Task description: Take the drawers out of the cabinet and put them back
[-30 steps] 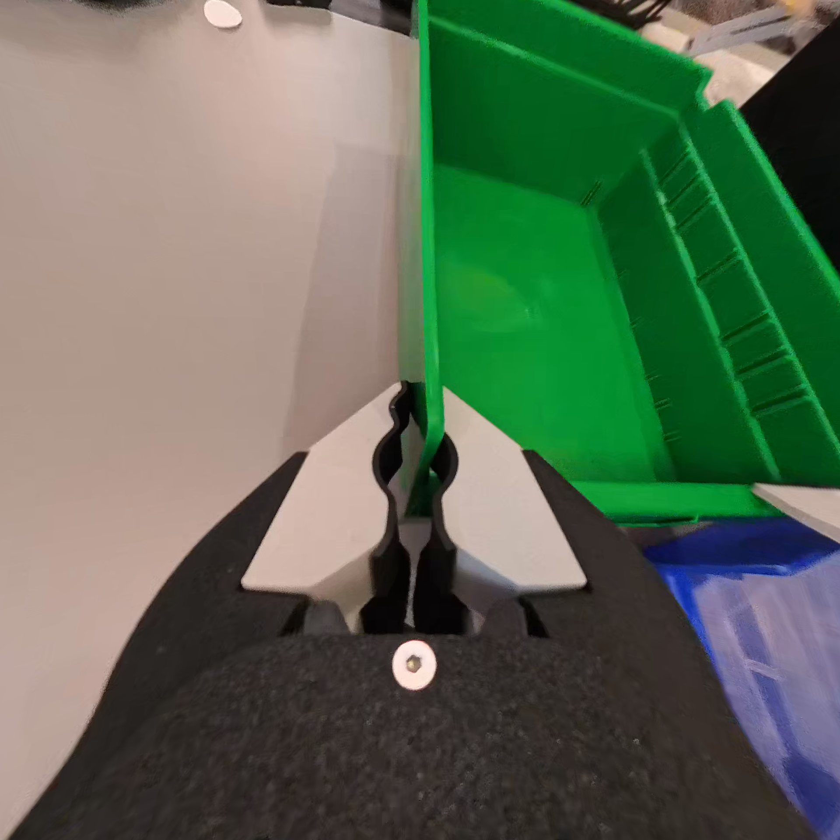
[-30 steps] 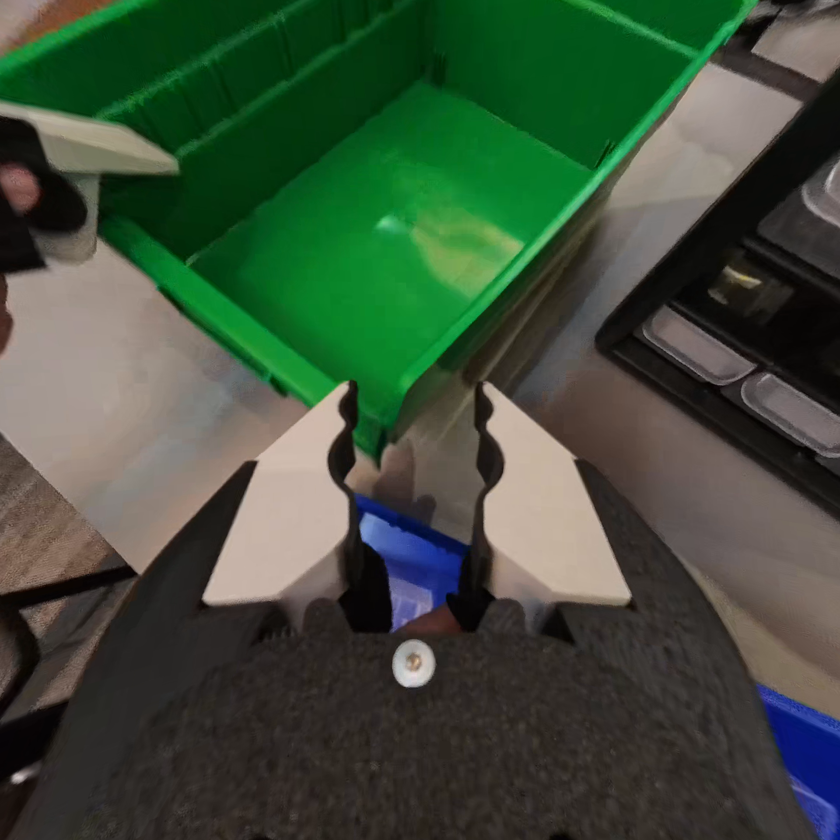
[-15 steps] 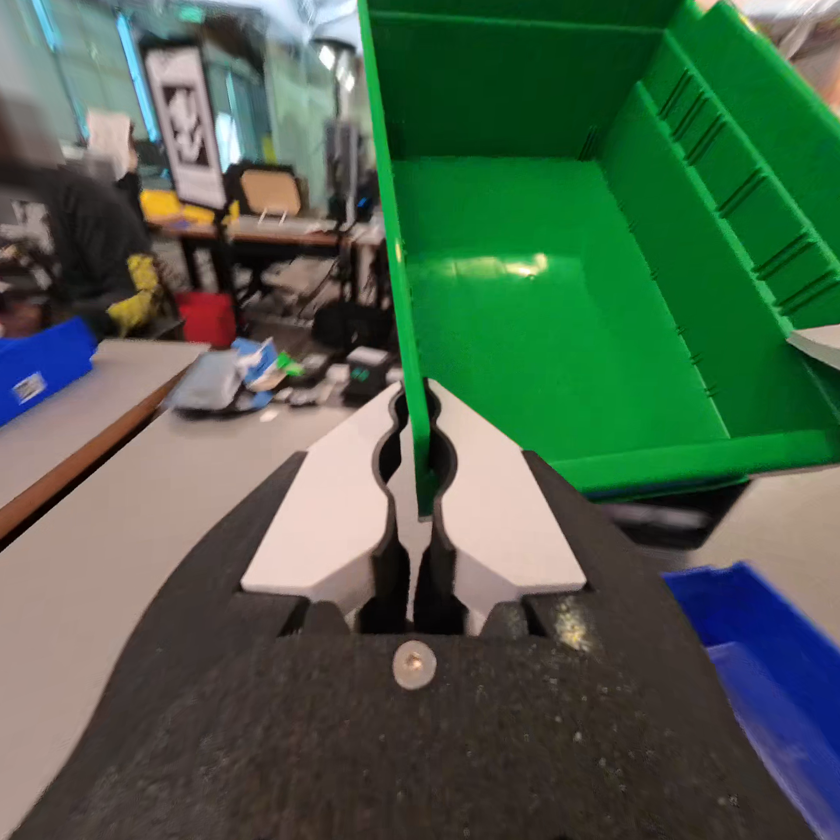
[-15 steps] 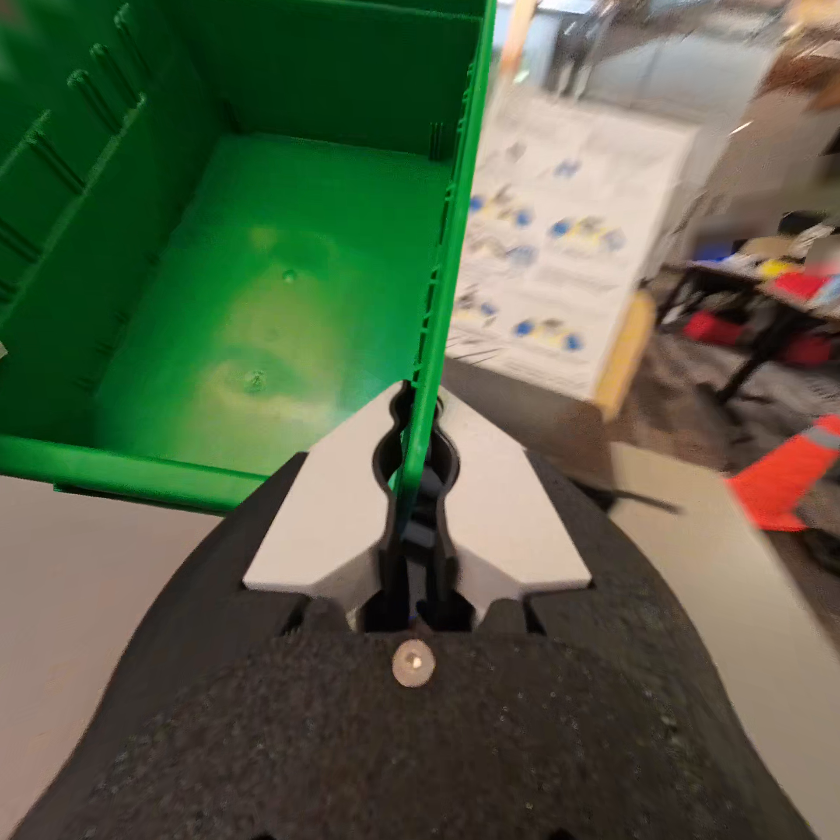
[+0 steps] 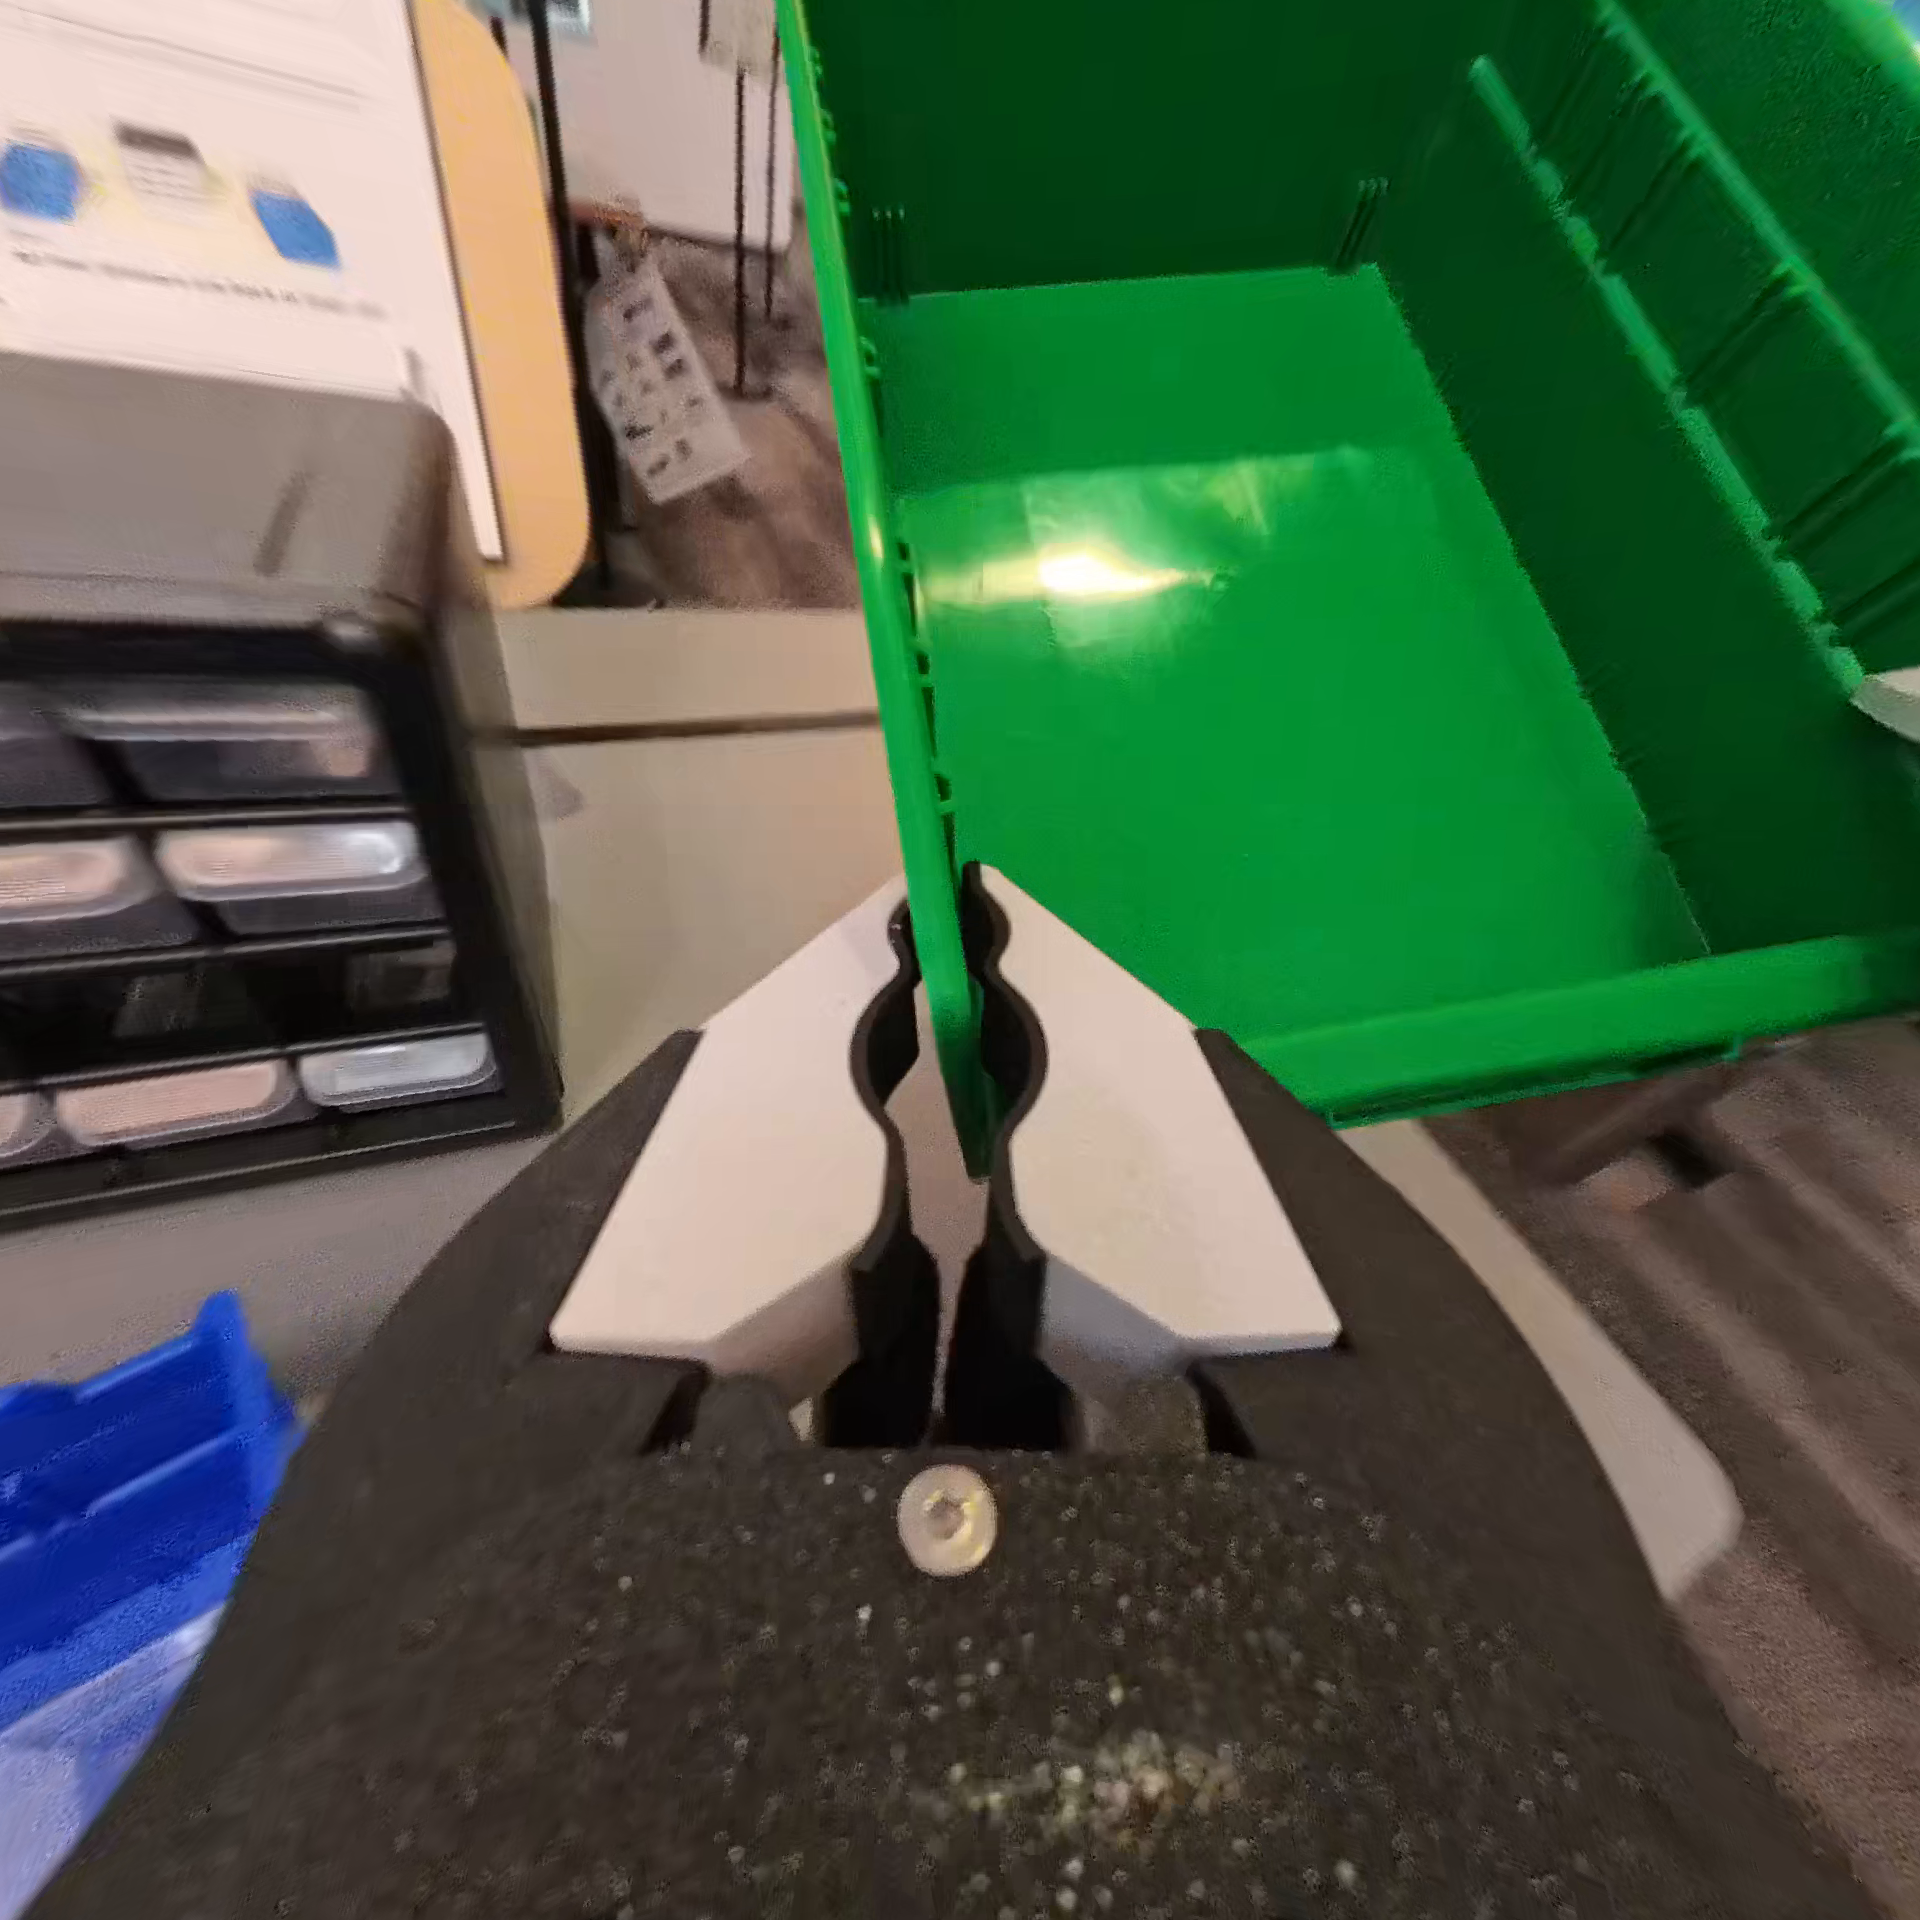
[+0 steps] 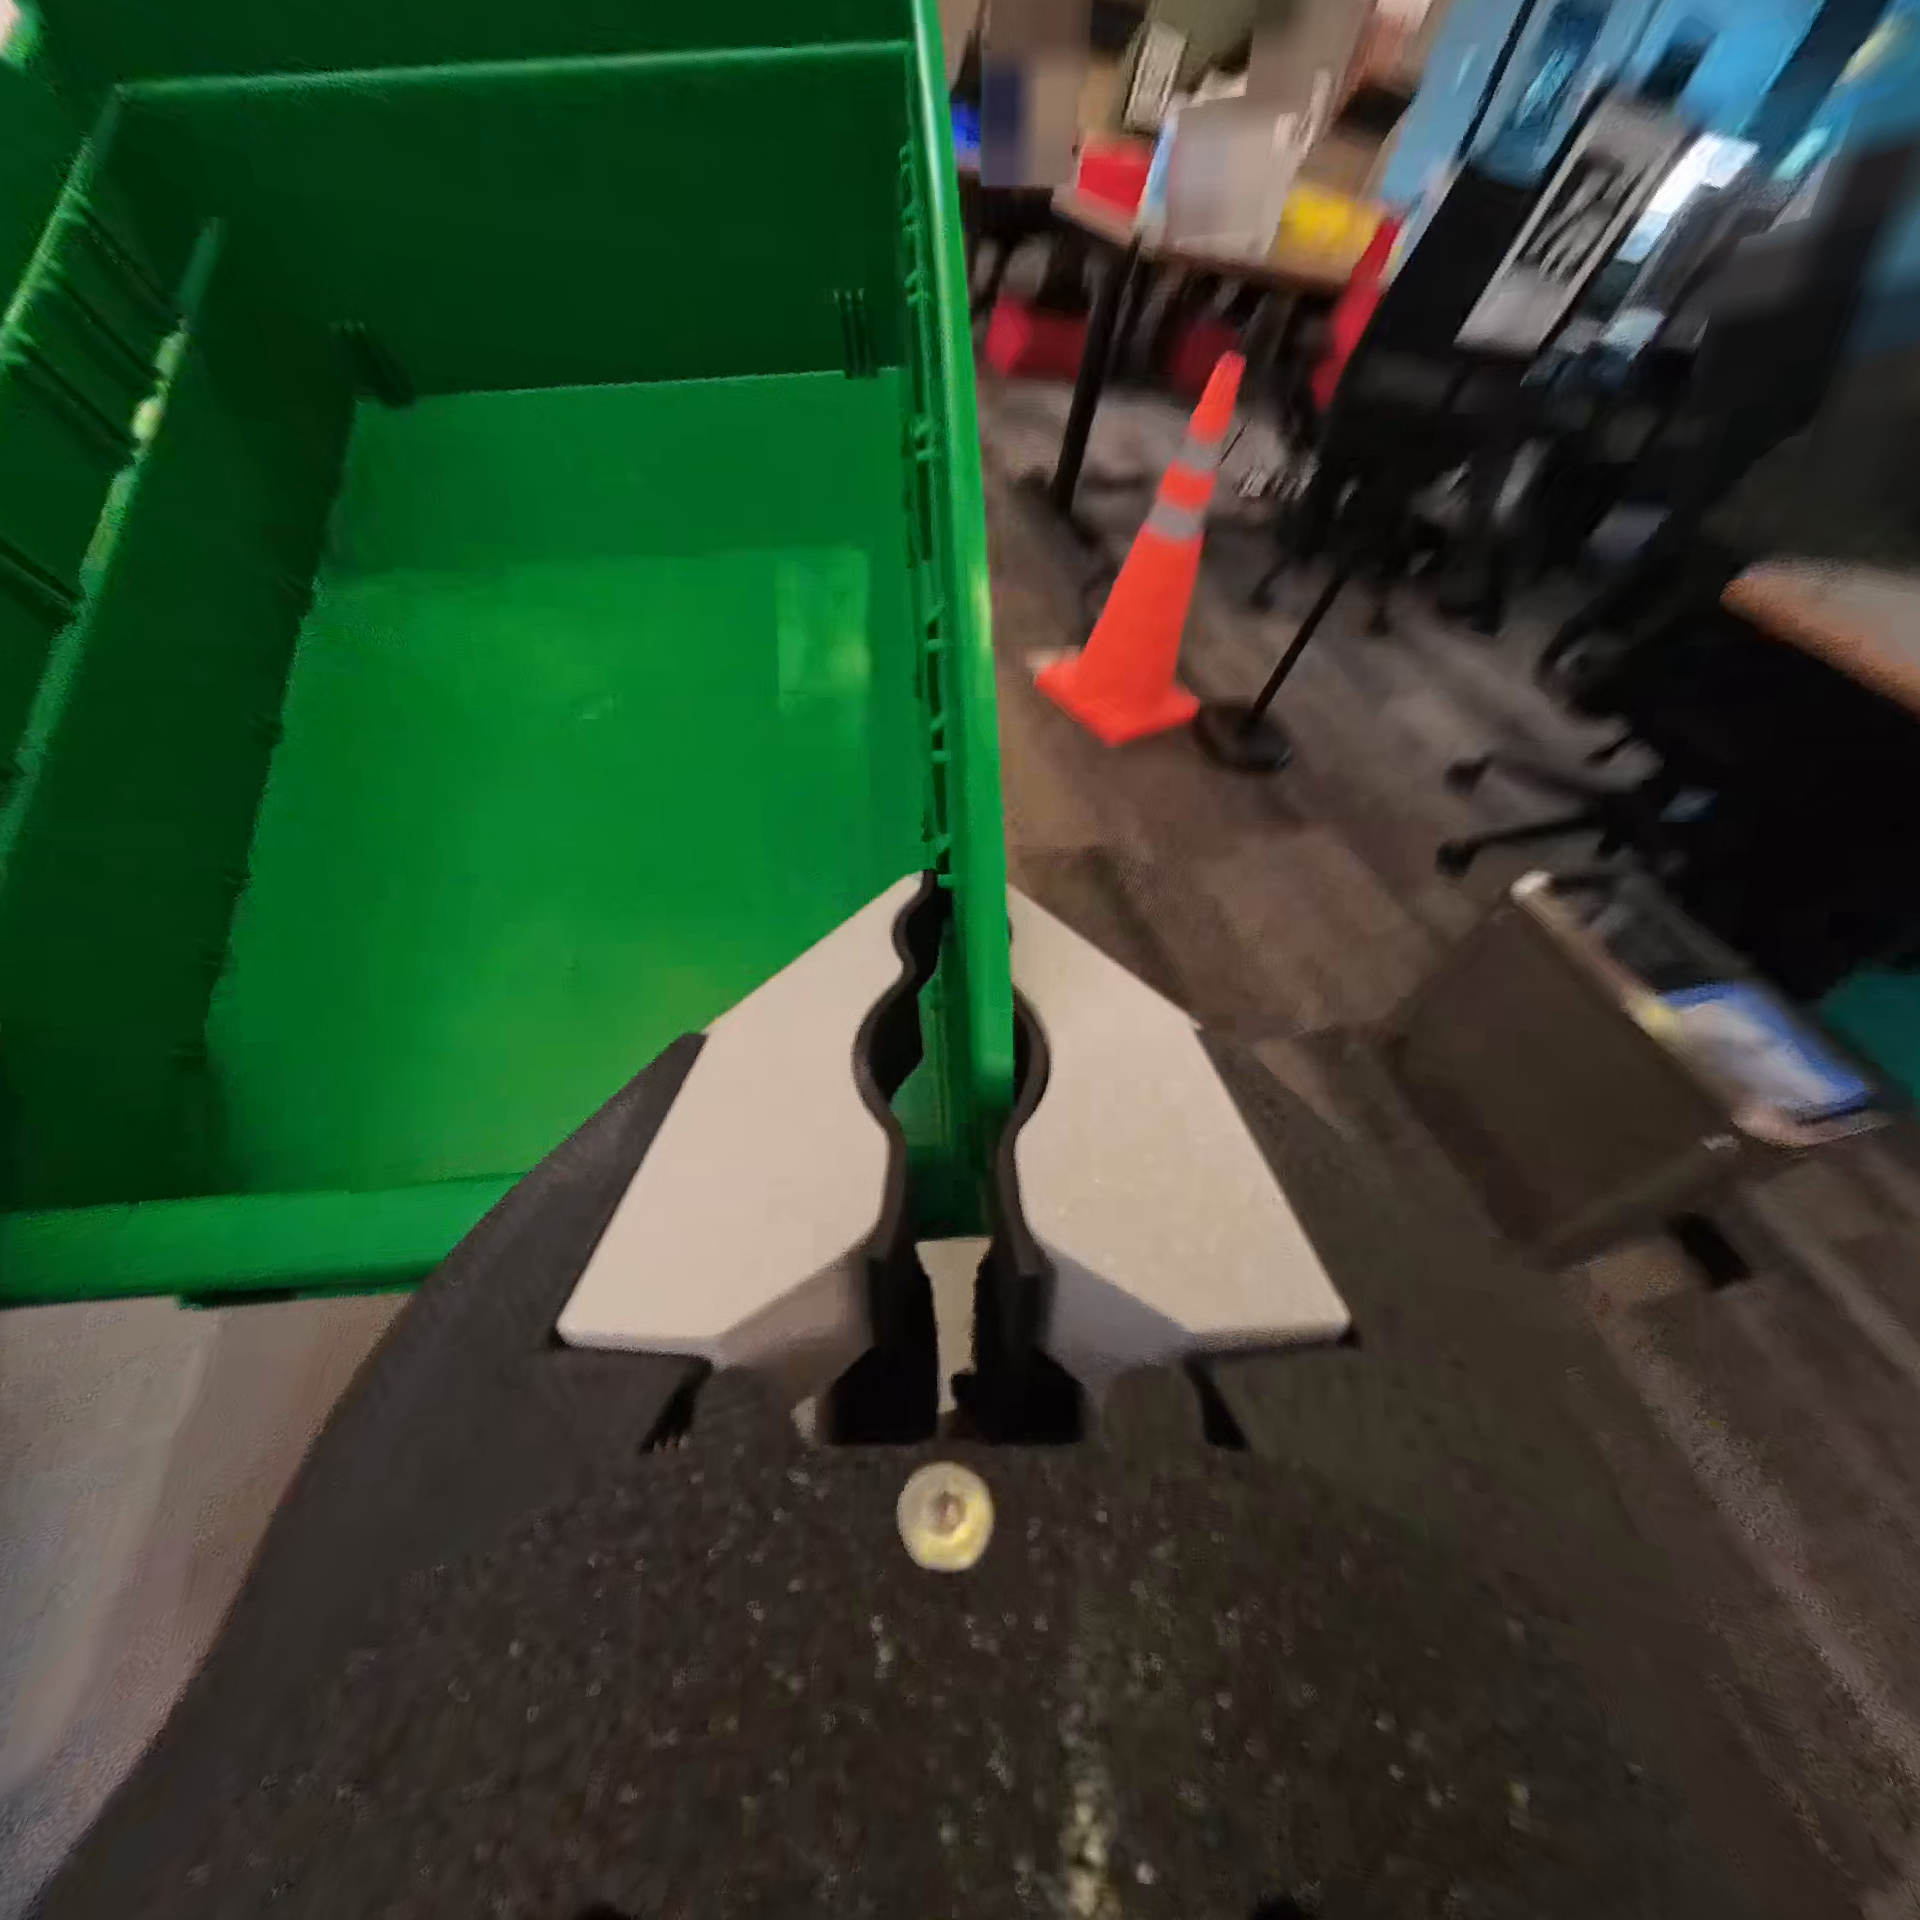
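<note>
In the left wrist view there is one green drawer (image 5: 1299, 727), open-topped and empty, held clear of the table (image 5: 665, 831). The left gripper (image 5: 943, 914) has its two fingers closed on the drawer's left side wall; that wall's thin rim runs straight ahead from between the tips, and the drawer's floor spreads ahead and right of the fingers. At the far right edge, against the drawer's other wall, one pale finger of the other gripper (image 5: 1893, 704) just shows. Left of the fingers stands one black cabinet (image 5: 260, 914) on the table, with several clear small drawers in rows; their exact count is blurred. Near the lower left corner, behind and left of the fingers, lies one blue bin (image 5: 114, 1475). A white poster board (image 5: 208, 208) stands beyond the cabinet.

In the right wrist view the same single green drawer (image 6: 540, 727) lies ahead and left of the fingers. The right gripper (image 6: 971, 914) is clamped on the drawer's right side wall, which rises between the tips. This view shows neither the cabinet nor the blue bin. It shows instead the room to the right of the fingers: one orange traffic cone (image 6: 1153, 582) on the dark floor (image 6: 1299, 1039), tables and chair legs beyond it, all blurred. A strip of pale table (image 6: 135, 1455) shows under the drawer's near edge, left of the fingers.
</note>
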A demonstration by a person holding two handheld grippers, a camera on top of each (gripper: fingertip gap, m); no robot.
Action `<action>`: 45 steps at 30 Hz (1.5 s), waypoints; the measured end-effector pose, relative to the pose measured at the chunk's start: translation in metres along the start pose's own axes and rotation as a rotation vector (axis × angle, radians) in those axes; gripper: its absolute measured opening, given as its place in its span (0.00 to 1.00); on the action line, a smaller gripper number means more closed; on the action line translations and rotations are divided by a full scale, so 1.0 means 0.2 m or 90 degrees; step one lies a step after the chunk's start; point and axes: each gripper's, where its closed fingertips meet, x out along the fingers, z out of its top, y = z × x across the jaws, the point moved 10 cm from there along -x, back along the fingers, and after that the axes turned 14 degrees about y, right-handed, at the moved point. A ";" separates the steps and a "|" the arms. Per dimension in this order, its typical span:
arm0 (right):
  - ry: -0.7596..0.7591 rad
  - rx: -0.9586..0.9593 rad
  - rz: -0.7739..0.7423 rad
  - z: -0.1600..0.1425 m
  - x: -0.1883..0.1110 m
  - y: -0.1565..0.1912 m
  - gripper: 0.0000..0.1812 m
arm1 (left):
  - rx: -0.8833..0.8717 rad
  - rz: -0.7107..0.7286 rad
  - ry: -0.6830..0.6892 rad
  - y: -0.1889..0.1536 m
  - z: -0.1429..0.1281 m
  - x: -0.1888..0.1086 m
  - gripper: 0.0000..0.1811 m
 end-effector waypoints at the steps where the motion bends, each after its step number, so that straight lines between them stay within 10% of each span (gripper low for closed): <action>1: 0.031 0.022 0.041 -0.04 0.16 -0.03 0.02 | 0.015 0.030 0.030 -0.02 -0.01 0.10 0.01; 6: 0.191 0.064 0.171 -0.28 0.68 0.03 0.02 | 0.039 0.123 0.179 0.06 -0.10 0.45 0.02; 16: 0.257 -0.002 0.182 -0.45 0.83 0.12 0.02 | -0.128 0.034 0.354 0.19 -0.33 0.52 0.08; 23: 0.261 -0.001 0.193 -0.48 0.84 0.12 0.02 | -0.112 -0.044 0.334 0.16 -0.30 0.40 0.23; 27: 0.263 -0.001 0.182 -0.47 0.81 0.13 0.03 | -0.113 -0.175 0.173 0.16 -0.06 0.03 0.22; 32: 0.109 0.005 0.157 -0.17 0.44 0.13 0.18 | -0.082 -0.086 -0.014 0.93 0.27 -0.38 0.20; 35: 0.051 0.000 0.336 -0.01 0.28 0.47 0.14 | -0.072 0.175 -0.041 1.70 0.36 -0.41 0.00; 37: 0.053 -0.013 0.474 0.04 0.29 0.79 0.15 | -0.088 0.147 0.050 2.05 0.38 -0.27 0.00; 40: 0.050 0.009 0.731 0.08 0.32 1.13 0.30 | -0.110 -0.087 0.155 2.23 0.36 -0.04 0.00; 45: 0.041 -0.054 0.559 0.06 0.45 1.24 0.19 | -0.098 -0.186 0.175 2.27 0.26 0.08 0.00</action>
